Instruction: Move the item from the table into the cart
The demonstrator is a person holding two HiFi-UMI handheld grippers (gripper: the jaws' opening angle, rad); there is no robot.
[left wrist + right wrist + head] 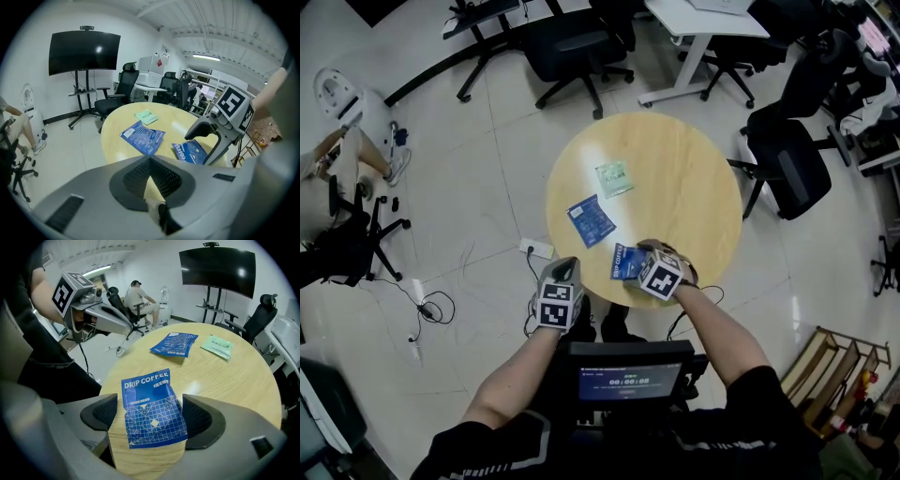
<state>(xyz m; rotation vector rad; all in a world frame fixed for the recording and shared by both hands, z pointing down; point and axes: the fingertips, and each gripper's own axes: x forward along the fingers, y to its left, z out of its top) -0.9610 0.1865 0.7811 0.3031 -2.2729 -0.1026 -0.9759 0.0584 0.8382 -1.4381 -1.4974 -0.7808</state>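
A blue "DRIP COFFEE" packet (146, 385) lies flat near the front edge of the round wooden table (684, 178). My right gripper (152, 413) points down over it and is open, with one jaw on each side of the packet and neither pad pressing it. The head view shows this gripper (645, 255) at the packet (625, 262). My left gripper (565, 267) hangs just off the table's near left edge. Its fingertips (150, 161) meet and hold nothing. A second blue packet (591, 219) and a green packet (614, 178) lie further back.
Black office chairs (792, 159) stand round the table, and a white desk (703, 23) lies beyond it. Cables and a power strip (536, 248) lie on the floor to the left. A black device with a small screen (626, 382) sits right in front of me. A wooden rack (839, 361) stands at lower right.
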